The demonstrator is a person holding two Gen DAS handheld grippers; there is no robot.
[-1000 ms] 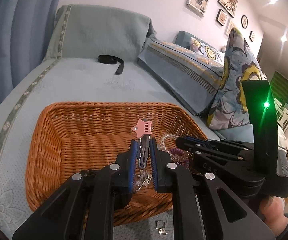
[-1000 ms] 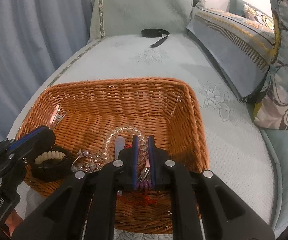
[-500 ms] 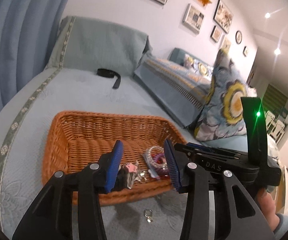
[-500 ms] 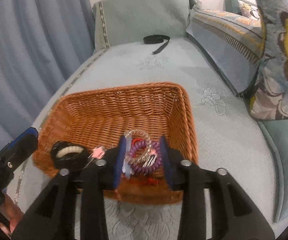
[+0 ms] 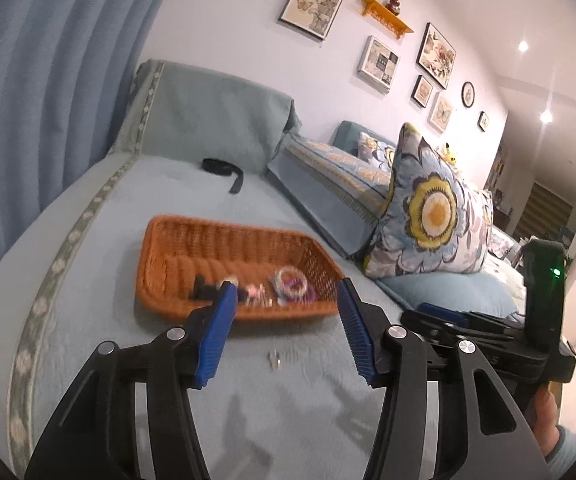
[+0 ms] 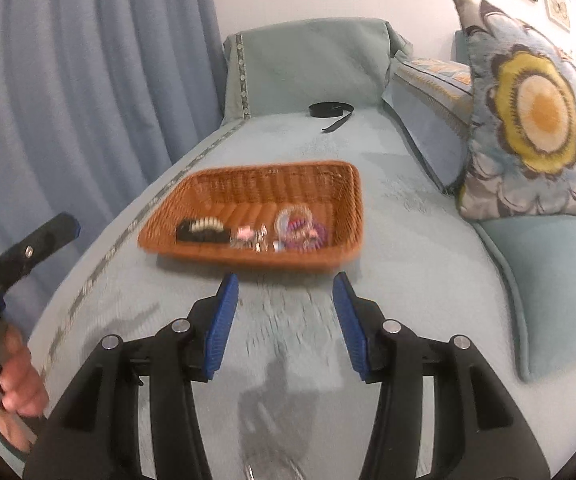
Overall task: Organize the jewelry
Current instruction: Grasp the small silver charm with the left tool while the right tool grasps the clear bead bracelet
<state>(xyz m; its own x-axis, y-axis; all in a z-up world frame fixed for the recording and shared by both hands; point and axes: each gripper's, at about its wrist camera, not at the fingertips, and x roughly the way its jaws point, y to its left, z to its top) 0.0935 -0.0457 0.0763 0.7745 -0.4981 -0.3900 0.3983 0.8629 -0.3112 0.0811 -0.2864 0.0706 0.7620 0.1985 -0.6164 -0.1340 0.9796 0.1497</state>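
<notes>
**Wicker basket ahead, one stray piece on the cover in front of it**

Orange wicker, that is what fills the middle of both my views: the basket (image 5: 176, 280) sits on the pale blue sofa cover (image 5: 88, 248), ahead of both my tools and well clear of their tips. My left gripper (image 5: 284, 322) and my right gripper (image 6: 284, 316) are both released and empty, jaws opening with nothing between them.

The jewelry already lies along the basket's near wall: a black piece with pale beads (image 6: 202, 230), a small pink clip (image 6: 244, 233), and coiled purple and clear bracelets (image 6: 300, 226).

What the next move hangs on, I think, is the small silvery piece (image 5: 274, 359) lying on the cover between my left gripper and the basket's near rim. It is just below and ahead of the left tips, so the left hand is nearer.

It is too small to name or to read its long axis; the right view does not show it clearly. The basket contents are blurred
</notes>
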